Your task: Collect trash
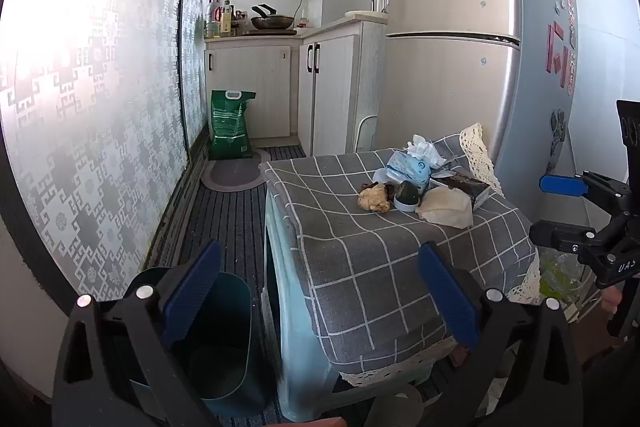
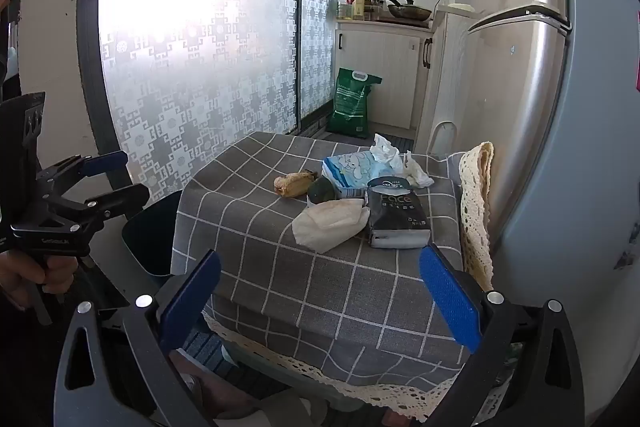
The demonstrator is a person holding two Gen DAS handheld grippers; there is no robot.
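Observation:
A small table under a grey checked cloth [image 1: 360,247] [image 2: 280,259] carries the trash: a crumpled yellowish wad [image 1: 374,197] [image 2: 289,183], a flat beige tissue [image 1: 446,211] [image 2: 332,223], a dark green round piece [image 1: 407,193] [image 2: 321,191], and white crumpled tissue [image 1: 424,145] [image 2: 390,157]. A blue tissue pack [image 1: 408,167] [image 2: 350,169] and a black "Face" pack [image 1: 466,185] [image 2: 398,217] lie beside them. A dark green bin [image 1: 218,343] [image 2: 154,231] stands on the floor left of the table. My left gripper [image 1: 320,291] [image 2: 116,179] is open over the bin and table corner. My right gripper [image 2: 320,293] [image 1: 560,203] is open short of the trash.
A silver fridge [image 1: 460,47] [image 2: 540,87] stands right behind the table. A patterned glass door [image 1: 100,87] runs along the left. A green sack [image 1: 230,125] [image 2: 354,103] leans by white cabinets [image 1: 332,87] with a wok on top. A striped floor mat [image 1: 224,227] covers the aisle.

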